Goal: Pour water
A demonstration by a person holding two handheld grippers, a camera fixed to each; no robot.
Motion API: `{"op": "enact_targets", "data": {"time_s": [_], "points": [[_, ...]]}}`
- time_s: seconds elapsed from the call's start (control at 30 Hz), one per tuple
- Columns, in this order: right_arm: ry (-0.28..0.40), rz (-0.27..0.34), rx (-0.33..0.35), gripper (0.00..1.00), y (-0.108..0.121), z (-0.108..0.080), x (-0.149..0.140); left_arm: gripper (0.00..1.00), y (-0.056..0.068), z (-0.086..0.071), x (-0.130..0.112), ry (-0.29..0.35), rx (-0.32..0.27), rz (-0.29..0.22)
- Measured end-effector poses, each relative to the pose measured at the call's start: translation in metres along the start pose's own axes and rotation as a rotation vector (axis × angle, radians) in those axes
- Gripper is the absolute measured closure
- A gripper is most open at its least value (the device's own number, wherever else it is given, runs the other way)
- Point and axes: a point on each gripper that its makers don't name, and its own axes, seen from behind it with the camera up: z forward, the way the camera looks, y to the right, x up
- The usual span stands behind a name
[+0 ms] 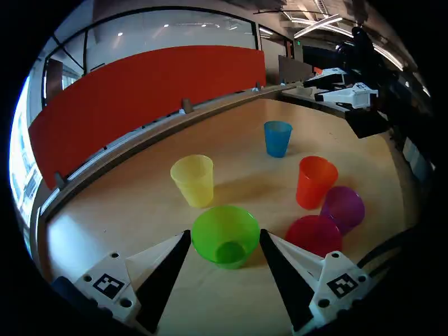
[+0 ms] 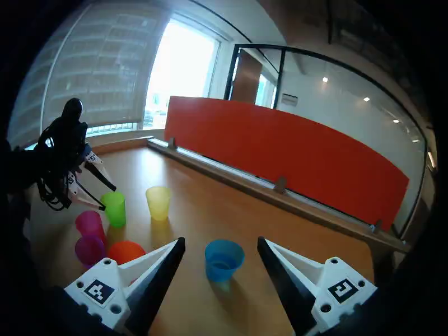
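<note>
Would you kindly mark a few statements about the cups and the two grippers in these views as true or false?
1. The left gripper's fingers stand on either side of the green cup. True.
2. The right gripper is shut on the blue cup. False: its jaws are open, with a gap on each side of the blue cup.
3. The blue cup lies on its side. False: it stands upright, mouth up.
4. Six cups stand on the table. True.
5. The yellow cup is nested in the orange cup. False: the yellow cup stands by itself, apart from the orange cup.
</note>
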Motion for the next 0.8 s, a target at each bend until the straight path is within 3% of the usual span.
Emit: {"op": "enact_targets", "data": {"time_s": [0.8], "points": [[-0.015, 0.003, 0.005, 0.00, 0.000, 0.013, -0.006, 0.09, -0.001, 0.018, -0.011, -0.015, -0.017, 0.000]]}}
